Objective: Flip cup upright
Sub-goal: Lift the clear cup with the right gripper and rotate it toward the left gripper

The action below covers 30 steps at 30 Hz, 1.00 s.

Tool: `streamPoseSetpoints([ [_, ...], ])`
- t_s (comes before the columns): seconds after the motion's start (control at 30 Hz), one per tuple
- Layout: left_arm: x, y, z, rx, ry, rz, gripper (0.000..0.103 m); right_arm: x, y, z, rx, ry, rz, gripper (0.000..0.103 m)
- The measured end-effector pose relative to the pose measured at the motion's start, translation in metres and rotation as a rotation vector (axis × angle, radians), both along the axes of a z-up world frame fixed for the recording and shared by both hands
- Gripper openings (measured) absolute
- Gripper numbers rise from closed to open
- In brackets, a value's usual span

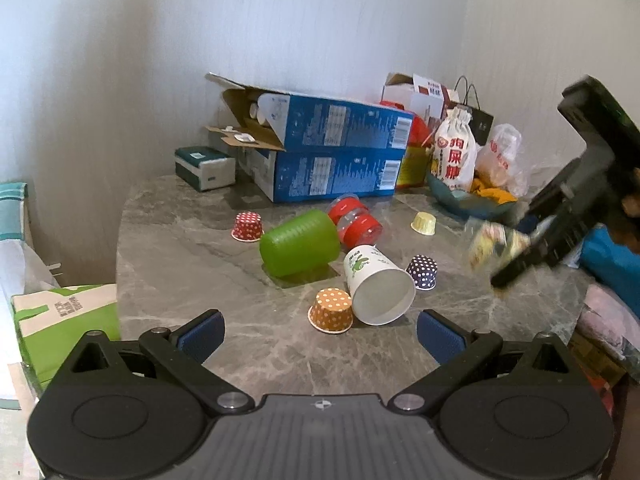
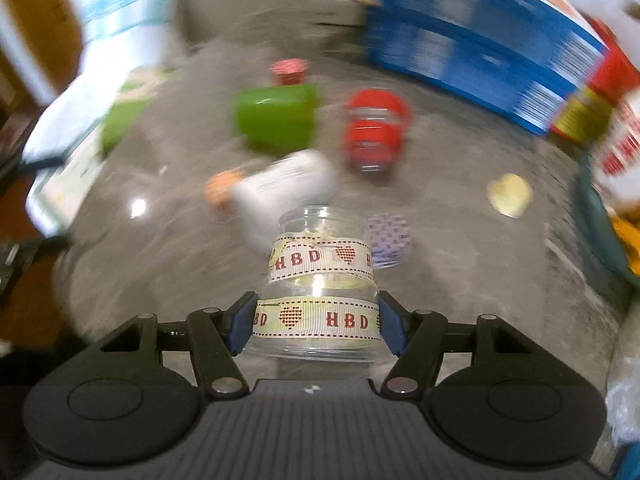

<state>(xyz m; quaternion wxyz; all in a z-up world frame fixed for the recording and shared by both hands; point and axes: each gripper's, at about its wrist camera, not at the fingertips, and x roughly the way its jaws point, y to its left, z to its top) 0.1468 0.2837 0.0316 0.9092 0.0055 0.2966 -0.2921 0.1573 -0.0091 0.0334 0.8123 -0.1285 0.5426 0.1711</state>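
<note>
My right gripper (image 2: 318, 326) is shut on a clear glass cup (image 2: 318, 280) wrapped in "HBD" ribbon and holds it above the table; the scene behind it is motion-blurred. In the left wrist view that cup (image 1: 490, 246) shows blurred at the right, held by the right gripper (image 1: 516, 256). My left gripper (image 1: 320, 334) is open and empty above the table's near edge. A white paper cup (image 1: 376, 282) lies on its side with its mouth toward me. A green cup (image 1: 300, 242) and a red-banded clear cup (image 1: 354, 220) also lie on their sides.
Small dotted paper cups stand upside down on the grey marble table (image 1: 192, 248): orange (image 1: 331, 310), purple (image 1: 422, 272), red (image 1: 248, 226), yellow (image 1: 424, 223). Blue boxes (image 1: 332, 160), a tissue pack (image 1: 204, 168), bags and a bowl (image 1: 468, 200) crowd the back. A green bag (image 1: 68, 328) sits left.
</note>
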Motion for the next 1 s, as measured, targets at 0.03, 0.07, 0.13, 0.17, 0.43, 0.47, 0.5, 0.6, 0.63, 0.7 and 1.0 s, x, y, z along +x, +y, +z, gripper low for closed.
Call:
streamPoseSetpoints([
  [0.03, -0.005, 0.005, 0.001, -0.006, -0.006, 0.003, 0.103, -0.008, 0.012, 0.0, -0.01, -0.001, 0.053, 0.064],
  [0.07, -0.009, 0.008, 0.002, -0.01, -0.009, 0.005, 0.103, -0.012, 0.023, 0.0, -0.016, 0.003, 0.091, 0.064],
  [0.13, -0.018, 0.017, 0.002, -0.015, -0.011, 0.014, 0.103, -0.019, 0.039, -0.003, -0.013, 0.01, 0.177, 0.064],
  [0.17, -0.021, 0.021, 0.002, -0.018, -0.012, 0.017, 0.103, -0.022, 0.049, -0.006, -0.016, 0.006, 0.231, 0.064],
  [0.43, -0.045, 0.048, 0.002, -0.032, -0.016, 0.05, 0.103, -0.034, 0.108, -0.021, -0.077, -0.021, 0.625, 0.063],
  [0.47, -0.046, 0.05, 0.001, -0.033, -0.015, 0.051, 0.103, -0.034, 0.114, -0.024, -0.084, -0.015, 0.676, 0.062],
  [0.5, -0.047, 0.052, 0.001, -0.034, -0.014, 0.053, 0.103, -0.041, 0.119, -0.026, -0.104, -0.011, 0.717, 0.062],
  [0.6, -0.051, 0.056, -0.002, -0.039, -0.009, 0.055, 0.103, -0.045, 0.129, -0.036, -0.173, -0.001, 0.818, 0.061],
  [0.63, -0.052, 0.056, -0.002, -0.04, -0.007, 0.055, 0.103, -0.044, 0.131, -0.039, -0.2, -0.001, 0.858, 0.061],
  [0.7, -0.054, 0.057, -0.004, -0.045, 0.002, 0.049, 0.103, -0.045, 0.136, -0.045, -0.239, -0.001, 0.923, 0.06],
  [1.0, -0.056, 0.052, -0.006, -0.043, 0.006, 0.033, 0.103, -0.038, 0.151, -0.058, -0.332, 0.032, 1.098, 0.06],
])
